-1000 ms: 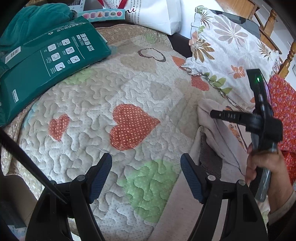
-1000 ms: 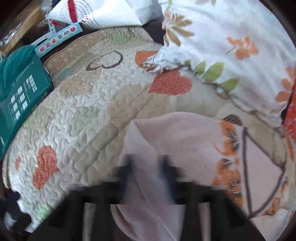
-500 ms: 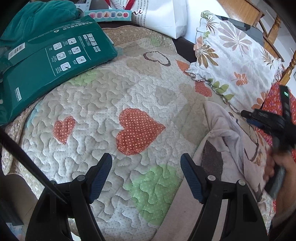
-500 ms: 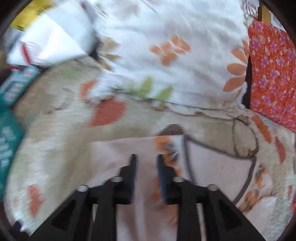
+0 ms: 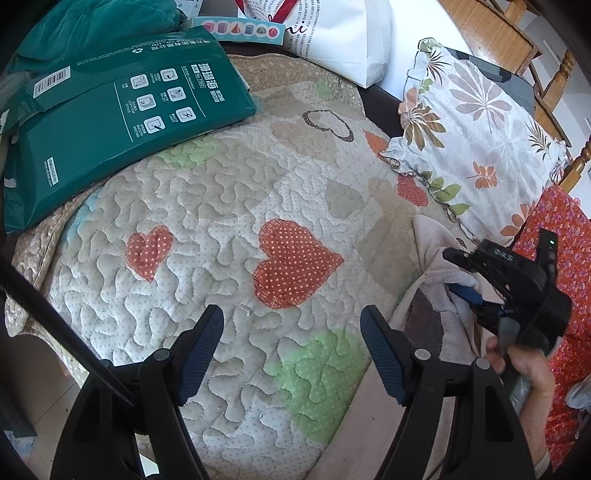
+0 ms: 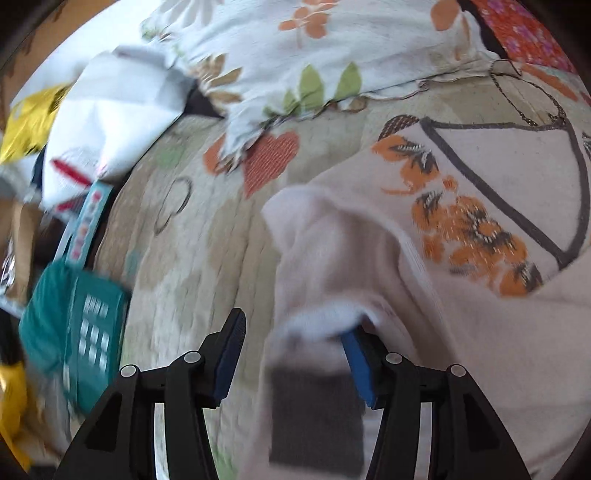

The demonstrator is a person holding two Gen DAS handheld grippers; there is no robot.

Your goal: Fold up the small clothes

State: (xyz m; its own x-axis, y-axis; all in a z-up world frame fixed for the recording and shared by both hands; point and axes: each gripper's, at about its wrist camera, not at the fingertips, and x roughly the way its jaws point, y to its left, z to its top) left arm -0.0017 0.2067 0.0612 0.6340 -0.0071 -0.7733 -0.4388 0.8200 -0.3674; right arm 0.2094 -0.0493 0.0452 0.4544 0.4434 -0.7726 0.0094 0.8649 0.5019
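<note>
**Right gripper releases the garment; left gripper stands by**

Right gripper [image 6: 291, 358] jaws are opening. One second ago they were pinched on a fold of the pale garment [image 6: 461, 302]; now the blue pads [image 6: 356, 363] stand apart, with a flap of cloth and its dark patch lying loosely between them. No pad presses on the fabric. The wrist has also rolled, so the scene appears tilted against the earlier view.

Judgement: the fold carried by the right gripper is laid down, and this step of the fold is closing. The garment looks only partly folded; further folds are probably needed.

Left gripper [image 5: 291, 350] hangs wide open over the heart-patterned quilt [image 5: 229, 221] with nothing between its jaws. It sits slightly farther back than a second ago.

Location: the garment lies on the bed at the quilt's right side, just below the floral pillow [image 5: 476, 133].

Count:
- Grippers: two.
- Garments in work: one.
- Floral pillows: one.
- Green packages [image 5: 110, 110]: one.
- White bags [image 5: 332, 33]: one.
- Hands in view: one, the right hand [image 5: 524, 365].
</note>
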